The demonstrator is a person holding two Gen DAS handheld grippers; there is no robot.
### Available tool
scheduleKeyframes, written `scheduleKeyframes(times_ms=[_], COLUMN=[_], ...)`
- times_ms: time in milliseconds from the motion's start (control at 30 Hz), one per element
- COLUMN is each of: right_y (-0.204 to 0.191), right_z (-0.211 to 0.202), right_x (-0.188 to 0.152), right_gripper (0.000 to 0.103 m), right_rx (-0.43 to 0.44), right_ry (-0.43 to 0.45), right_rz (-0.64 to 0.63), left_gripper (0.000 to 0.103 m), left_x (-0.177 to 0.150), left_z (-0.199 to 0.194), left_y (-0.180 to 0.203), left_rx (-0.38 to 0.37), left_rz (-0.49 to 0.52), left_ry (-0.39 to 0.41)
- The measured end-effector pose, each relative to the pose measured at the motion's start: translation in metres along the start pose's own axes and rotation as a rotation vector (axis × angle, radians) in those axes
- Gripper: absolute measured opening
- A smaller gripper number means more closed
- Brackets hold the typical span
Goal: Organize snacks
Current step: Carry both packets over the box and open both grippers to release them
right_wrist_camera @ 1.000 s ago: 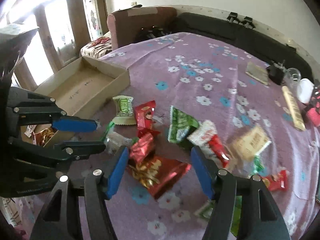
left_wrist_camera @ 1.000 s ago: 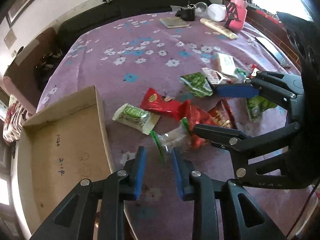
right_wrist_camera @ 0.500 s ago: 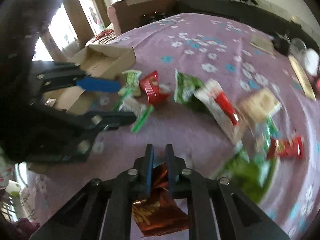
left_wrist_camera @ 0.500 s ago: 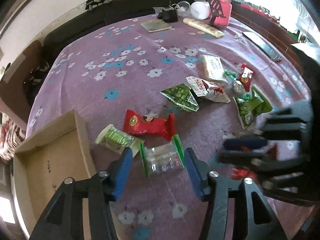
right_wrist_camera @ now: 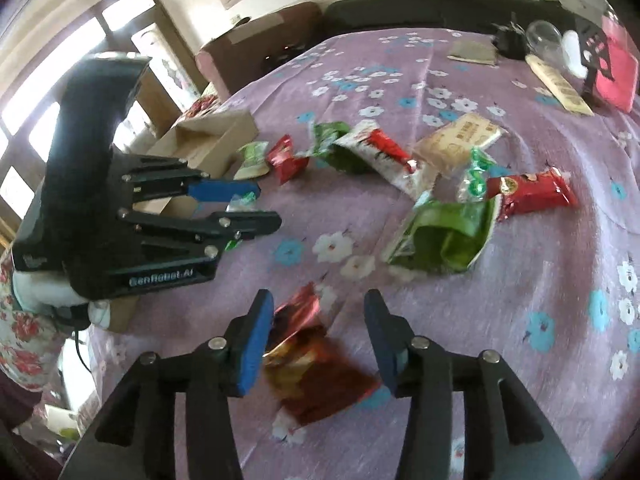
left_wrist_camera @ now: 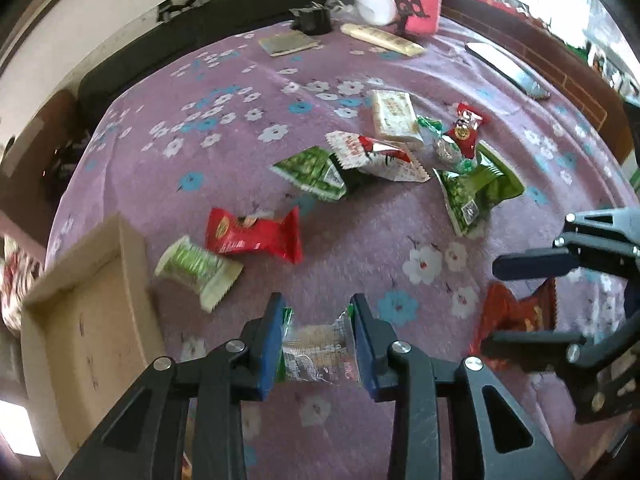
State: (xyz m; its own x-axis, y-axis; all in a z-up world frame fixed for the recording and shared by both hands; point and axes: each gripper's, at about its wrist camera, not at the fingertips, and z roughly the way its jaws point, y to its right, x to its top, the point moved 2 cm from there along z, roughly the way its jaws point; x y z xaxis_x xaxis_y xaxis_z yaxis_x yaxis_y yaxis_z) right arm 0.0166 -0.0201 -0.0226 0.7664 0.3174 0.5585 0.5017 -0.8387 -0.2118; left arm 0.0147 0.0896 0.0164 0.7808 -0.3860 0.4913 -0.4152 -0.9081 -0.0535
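A bench under a purple flowered cloth [left_wrist_camera: 248, 92] carries scattered snack packets: a red one [left_wrist_camera: 252, 234], a green one [left_wrist_camera: 312, 174], a white-and-red one [left_wrist_camera: 376, 156]. An open cardboard box [left_wrist_camera: 92, 320] sits at its left edge, a pink container [left_wrist_camera: 420, 20] at the far end

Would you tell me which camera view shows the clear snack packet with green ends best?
The left wrist view: the clear packet sits right between the left gripper pads, which press its green ends, its printing readable. The right wrist view shows only a small glimpse of that packet behind the gripper's fingers, mostly hidden.
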Motion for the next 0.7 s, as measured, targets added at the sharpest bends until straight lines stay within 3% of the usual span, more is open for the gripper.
scheduleKeyframes(times_ms=[100,233,300,533,700], right_y=[-0.018,-0.030,-0.030,-0.037,-0.066], right_z=[0.000,0.006,0.008,-0.007,-0.027], right_x=[-0.007,-0.017,-0.018,-0.019,0.007], right_gripper=[0.054,0.053,0.036,0.033,0.034], right_rx=[-0.035,-0.124,-0.182,-0.200,-0.130], right_ry=[-0.012,-0.033,-0.031,-0.005,0.057], right_rz=[-0.070,-0.127,-0.121,-0.075,-0.056], left_gripper=[0.034,0.034,0.034,0.034,0.034], left_x=[-0.012,-0.027,-0.035,-0.071,-0.098], left_z=[-0.017,-0.047,-0.062,-0.109,-0.128], left_y=[-0.006,-0.018,-0.024,-0.061,-0.105], left_rx=[-0.019,-0.046,-0.048,-0.045,0.005], left_rz=[-0.054,-0.127,-0.158,-0.271,-0.380], left_ry=[0.028,0.090,0.121,0.223,0.262])
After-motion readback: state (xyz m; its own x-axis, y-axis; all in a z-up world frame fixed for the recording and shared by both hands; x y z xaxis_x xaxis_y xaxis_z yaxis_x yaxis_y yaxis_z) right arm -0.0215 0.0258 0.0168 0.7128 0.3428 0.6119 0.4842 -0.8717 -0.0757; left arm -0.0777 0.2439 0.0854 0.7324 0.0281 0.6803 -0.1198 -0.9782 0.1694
